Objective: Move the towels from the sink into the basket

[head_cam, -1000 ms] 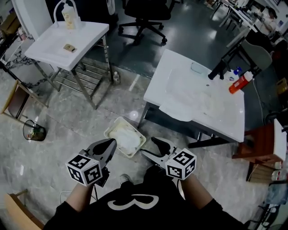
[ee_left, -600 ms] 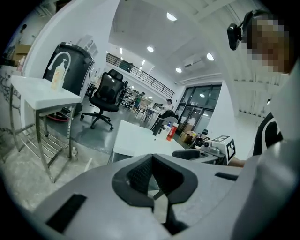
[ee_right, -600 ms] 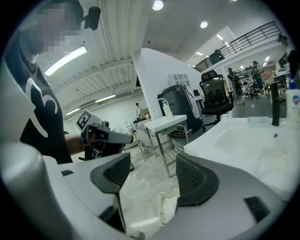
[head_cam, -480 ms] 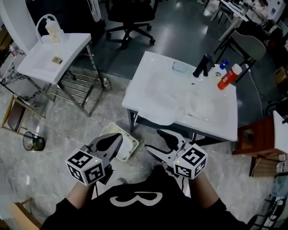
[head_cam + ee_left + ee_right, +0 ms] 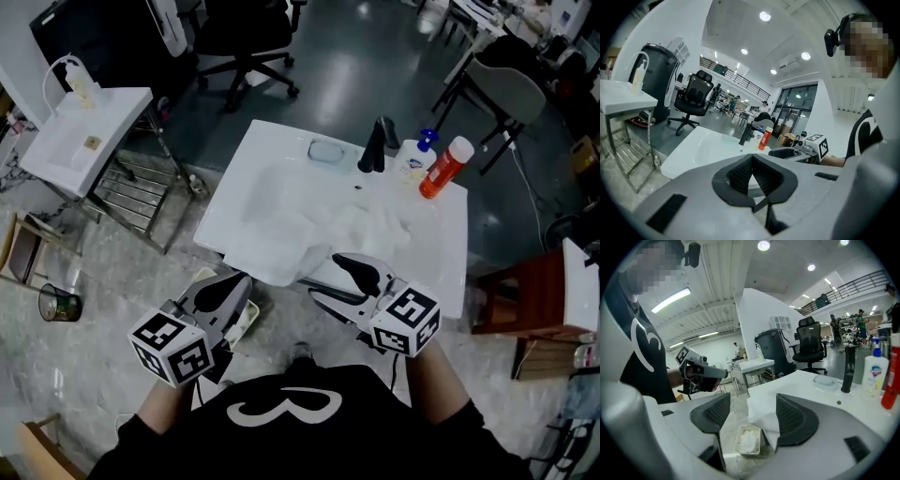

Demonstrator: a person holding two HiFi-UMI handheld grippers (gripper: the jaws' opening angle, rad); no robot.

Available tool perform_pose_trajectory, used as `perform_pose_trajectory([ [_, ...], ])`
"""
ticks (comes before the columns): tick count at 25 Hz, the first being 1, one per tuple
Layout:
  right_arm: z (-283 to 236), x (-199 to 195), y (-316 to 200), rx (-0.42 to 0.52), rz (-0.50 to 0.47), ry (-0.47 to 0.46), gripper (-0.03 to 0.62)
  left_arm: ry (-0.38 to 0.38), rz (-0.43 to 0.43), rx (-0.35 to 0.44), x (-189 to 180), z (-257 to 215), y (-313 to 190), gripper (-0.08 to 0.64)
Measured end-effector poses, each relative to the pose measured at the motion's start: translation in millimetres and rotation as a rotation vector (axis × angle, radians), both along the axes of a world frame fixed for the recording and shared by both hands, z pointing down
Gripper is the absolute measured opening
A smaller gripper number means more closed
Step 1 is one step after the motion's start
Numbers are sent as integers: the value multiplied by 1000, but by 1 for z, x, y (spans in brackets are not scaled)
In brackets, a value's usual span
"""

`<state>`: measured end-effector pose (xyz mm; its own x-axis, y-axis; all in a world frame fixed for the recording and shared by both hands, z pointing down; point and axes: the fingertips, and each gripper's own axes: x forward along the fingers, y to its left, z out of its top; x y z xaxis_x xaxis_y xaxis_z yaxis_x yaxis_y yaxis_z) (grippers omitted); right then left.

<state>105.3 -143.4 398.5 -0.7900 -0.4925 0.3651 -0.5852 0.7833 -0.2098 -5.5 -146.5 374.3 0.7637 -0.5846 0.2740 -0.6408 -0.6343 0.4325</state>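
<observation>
A white sink stands in front of me with crumpled white towels in its basin. One towel hangs over its front edge. The basket sits on the floor below, mostly hidden behind my left gripper, which is shut and empty. To its right, my right gripper hovers open and empty just short of the sink's front edge. In the right gripper view the hanging towel and the basket, with a white towel inside, show between the open jaws. The left gripper view shows the sink beyond shut jaws.
A black faucet, a soap dish, a white bottle and a red bottle line the sink's far side. A second sink stand is at the left, an office chair behind, a brown chair right.
The sink has come closer and now lies just ahead of both grippers. The basket has slipped behind the left gripper. Neither gripper's jaws have changed.
</observation>
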Motion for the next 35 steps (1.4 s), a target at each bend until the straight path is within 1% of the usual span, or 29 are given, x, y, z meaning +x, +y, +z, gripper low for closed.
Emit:
perform_pose_trajectory([
  [5,12,55,-26,-4,-23,95,284,-2,-15,33,41,-6,-10,6],
  [9,32,76,-42,-31,-65,174,284,1,-37,39,56,-7,-13,6],
  [12,50,86,-55,1,-123,277,284,-6,-44,31,62,-4,-14,6],
  [16,75,88,-70,-38,-191,347,314,-11,-64,8,62,2,-17,6],
  [18,93,89,-78,-50,-222,418,370,-7,-71,-6,61,4,-20,6],
  [20,111,90,-87,-65,-248,476,380,-11,-72,-15,60,8,-26,6],
  [24,143,85,-99,-111,-309,558,402,-24,-73,-44,57,19,-43,6],
  [27,167,83,-108,-120,-363,642,414,-27,-81,-68,54,26,-61,6],
  [31,191,77,-119,-146,-433,694,420,-32,-92,-94,50,34,-80,6],
  [35,213,68,-132,-161,-495,724,433,-40,-102,-112,45,44,-96,6],
])
